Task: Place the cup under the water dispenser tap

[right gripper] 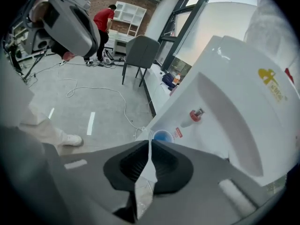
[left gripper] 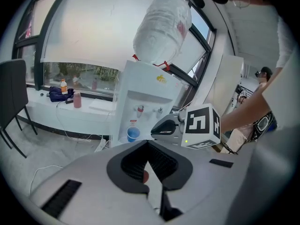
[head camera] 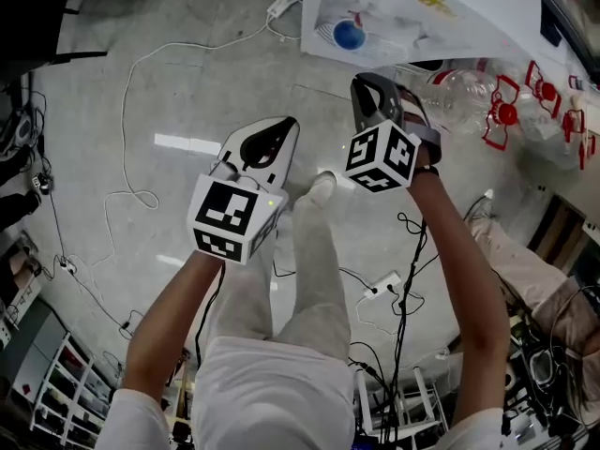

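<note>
The left gripper [left gripper: 148,142] and the right gripper [right gripper: 150,142] both had jaws together, holding nothing. The small round blue cup [right gripper: 162,136] stood ahead of them, below the red tap [right gripper: 197,113] of the white water dispenser [right gripper: 234,78]. A push with closed jaws could probably tip it.

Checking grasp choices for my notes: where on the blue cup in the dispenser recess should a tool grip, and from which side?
Probably the upper side wall of the blue cup, approached level from the open front of the dispenser. It stands upright, mouth up, with the red tap above and the recess wall behind, so a top-down approach looks blocked.
</note>
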Motion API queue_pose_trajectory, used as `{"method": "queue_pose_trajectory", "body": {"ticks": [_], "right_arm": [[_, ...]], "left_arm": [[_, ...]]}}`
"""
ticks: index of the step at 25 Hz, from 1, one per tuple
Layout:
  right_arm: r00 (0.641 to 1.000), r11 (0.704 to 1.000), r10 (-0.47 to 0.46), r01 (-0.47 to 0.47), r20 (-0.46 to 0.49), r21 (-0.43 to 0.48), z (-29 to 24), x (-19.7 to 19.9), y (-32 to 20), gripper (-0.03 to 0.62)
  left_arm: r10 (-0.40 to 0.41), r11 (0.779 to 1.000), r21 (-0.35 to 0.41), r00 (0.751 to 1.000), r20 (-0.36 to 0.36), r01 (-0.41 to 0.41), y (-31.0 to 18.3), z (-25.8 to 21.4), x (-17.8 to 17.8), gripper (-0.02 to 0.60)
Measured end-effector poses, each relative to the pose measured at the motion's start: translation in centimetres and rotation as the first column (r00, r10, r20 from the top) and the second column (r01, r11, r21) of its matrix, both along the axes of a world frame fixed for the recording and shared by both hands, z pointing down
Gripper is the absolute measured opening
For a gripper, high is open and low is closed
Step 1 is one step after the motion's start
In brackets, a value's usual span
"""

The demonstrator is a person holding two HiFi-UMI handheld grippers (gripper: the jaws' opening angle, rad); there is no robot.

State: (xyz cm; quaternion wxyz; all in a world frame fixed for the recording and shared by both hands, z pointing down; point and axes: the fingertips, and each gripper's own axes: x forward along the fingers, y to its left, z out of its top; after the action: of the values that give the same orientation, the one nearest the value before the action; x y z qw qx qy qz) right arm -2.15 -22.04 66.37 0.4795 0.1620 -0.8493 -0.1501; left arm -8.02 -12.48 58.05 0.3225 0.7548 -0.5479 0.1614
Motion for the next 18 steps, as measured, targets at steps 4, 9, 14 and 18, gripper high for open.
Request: {"method": "queue_pose_trajectory", "body": {"ticks": [4, 9, 14, 18], "right_arm": [[1.000, 1.000, 0.017, -0.017, 0.021, 0.008, -2.3, 0.3, 1.4, 0.018], [0.997, 0.999, 0.052, -0.052, 0.061, -0.005, -5.6, 1.0, 3.1, 0.012], [0.992, 0.997, 0.077, -0.075, 0.103, -0.020, -9.0, 1.7, 5.7, 0.011], [0.987, 0.995, 0.096, -0.092, 0.133, -0.031, -12.1, 1.8, 7.0, 0.011]], "left_arm": [[0.009, 1.000, 0.013, 1.000, -0.008, -0.009, 0.6, -1.6, -0.1, 0.002], [0.023, 1.000, 0.022, 1.000, -0.012, -0.022, 1.4, -4.1, 0.2, 0.002], [0.043, 0.998, 0.048, 0.999, -0.008, -0.042, 2.6, -7.0, 0.6, 0.002], [0.063, 0.997, 0.054, 0.998, -0.002, -0.062, 3.1, -9.0, 0.3, 0.002]]}}
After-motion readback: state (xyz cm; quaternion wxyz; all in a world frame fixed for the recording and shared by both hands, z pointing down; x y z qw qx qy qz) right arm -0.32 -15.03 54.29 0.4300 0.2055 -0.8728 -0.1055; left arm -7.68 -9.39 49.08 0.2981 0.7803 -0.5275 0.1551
